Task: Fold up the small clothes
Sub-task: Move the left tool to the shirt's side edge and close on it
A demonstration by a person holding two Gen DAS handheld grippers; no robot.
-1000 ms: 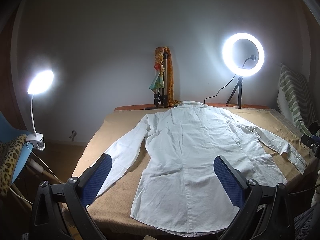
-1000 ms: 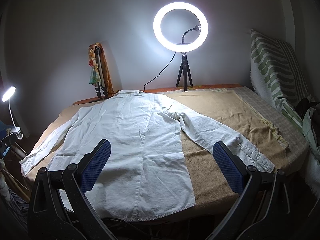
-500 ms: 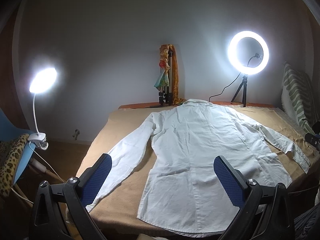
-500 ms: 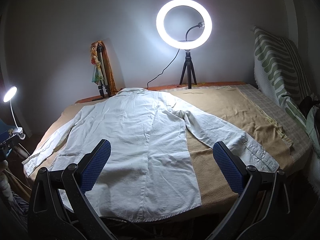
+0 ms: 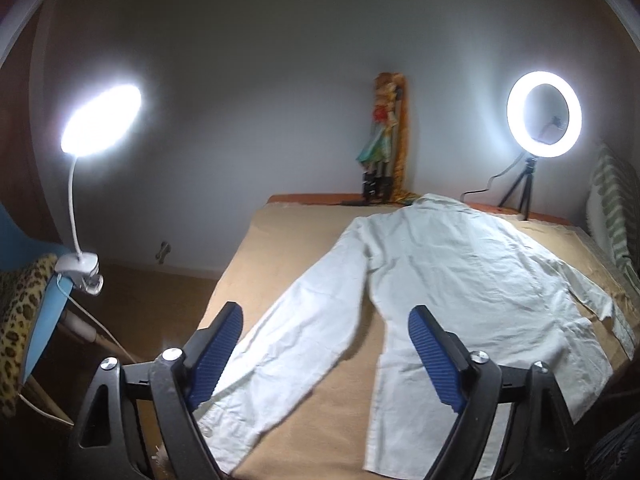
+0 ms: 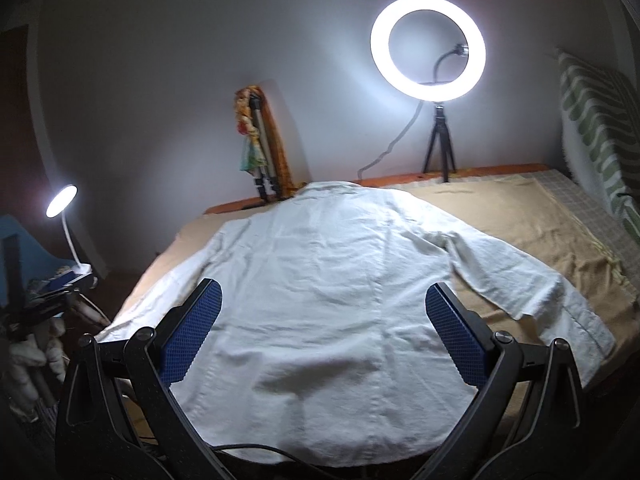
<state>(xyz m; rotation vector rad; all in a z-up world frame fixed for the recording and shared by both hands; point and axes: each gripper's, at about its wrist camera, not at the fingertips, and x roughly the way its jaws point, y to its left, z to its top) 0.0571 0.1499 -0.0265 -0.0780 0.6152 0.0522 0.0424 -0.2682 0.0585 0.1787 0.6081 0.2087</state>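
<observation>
A white long-sleeved shirt (image 5: 460,280) lies flat, back up, on the tan blanket (image 5: 280,248), collar toward the wall, both sleeves spread outward. My left gripper (image 5: 326,328) hovers over the shirt's left sleeve (image 5: 296,336); its jaws are closing, with the sleeve below them and nothing pressed between the blue pads. In the right wrist view the shirt (image 6: 328,280) fills the middle. My right gripper (image 6: 324,308) stands open above its lower back. The right sleeve (image 6: 532,292) runs toward the bed's right edge.
A ring light on a tripod (image 6: 430,48) and a folded tripod draped with coloured cloth (image 6: 260,144) stand at the wall. A clip lamp (image 5: 100,120) shines at the left beside a leopard-print cloth (image 5: 20,320). A green striped cushion (image 6: 596,120) leans at the right.
The left gripper has moved left and closer, from over the shirt's hem to over the left sleeve, and its jaws have narrowed. The right gripper has shifted left over the shirt's body.
</observation>
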